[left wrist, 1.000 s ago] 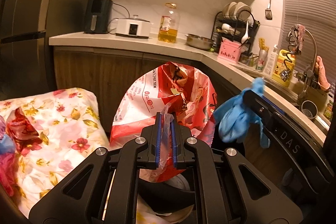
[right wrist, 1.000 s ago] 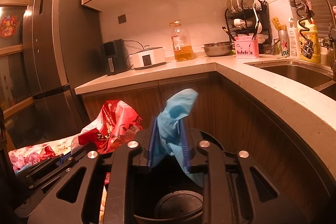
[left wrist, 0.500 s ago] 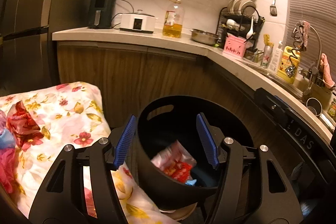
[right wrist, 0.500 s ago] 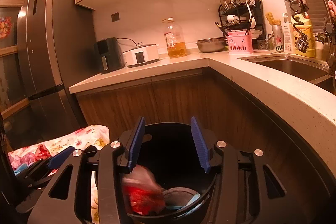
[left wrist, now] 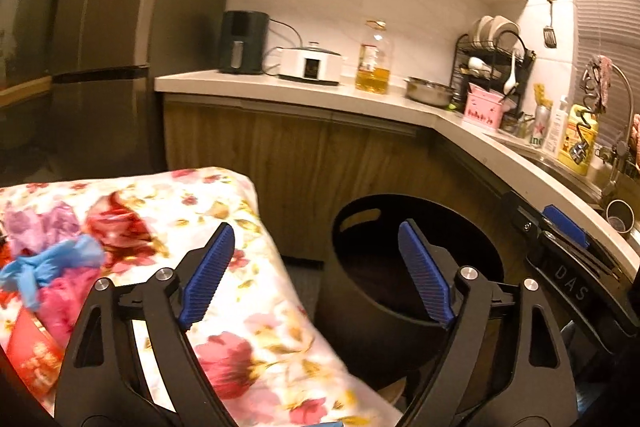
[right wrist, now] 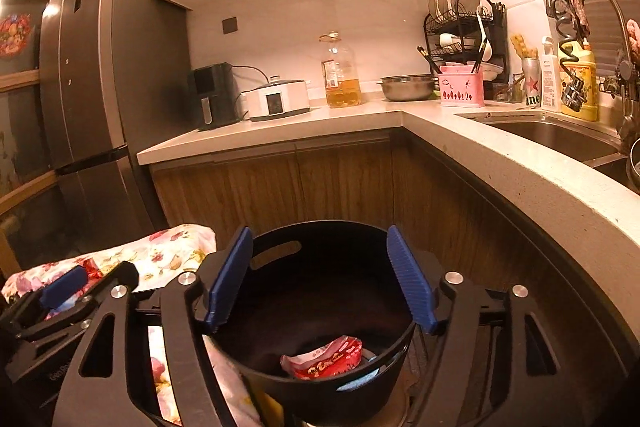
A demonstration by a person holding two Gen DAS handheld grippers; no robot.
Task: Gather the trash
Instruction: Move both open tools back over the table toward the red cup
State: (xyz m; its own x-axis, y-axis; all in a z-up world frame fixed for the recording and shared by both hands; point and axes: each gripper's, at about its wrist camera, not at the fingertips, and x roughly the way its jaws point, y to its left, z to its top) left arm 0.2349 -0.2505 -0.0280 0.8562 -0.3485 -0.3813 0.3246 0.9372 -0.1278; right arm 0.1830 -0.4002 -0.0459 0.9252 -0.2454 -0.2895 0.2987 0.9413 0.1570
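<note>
A black round bin [right wrist: 320, 379] stands on the floor by the wooden cabinets; it also shows in the left wrist view [left wrist: 360, 307]. A red-and-white plastic bag [right wrist: 324, 361] lies inside it, with a bit of blue beside it. My right gripper [right wrist: 320, 281] is open and empty above the bin. My left gripper [left wrist: 316, 275] is open and empty, between the bin and the flowered tablecloth [left wrist: 248, 331]. On the cloth at the left lie a blue glove [left wrist: 52, 263], a pink bag [left wrist: 60, 303], a red wrapper [left wrist: 32, 359] and a purple bag [left wrist: 32, 227].
An L-shaped counter [right wrist: 520, 171] runs behind and to the right, with a sink [right wrist: 552, 135], dish rack [right wrist: 464, 39], oil bottle [right wrist: 340, 71] and appliances. A grey fridge [right wrist: 92, 99] stands at the left. The right gripper's body [left wrist: 568, 267] shows at the right of the left wrist view.
Both grippers opened. The red-and-white bag fell from the left gripper and the blue glove from the right gripper into the bin. My left gripper has swung left toward the cloth.
</note>
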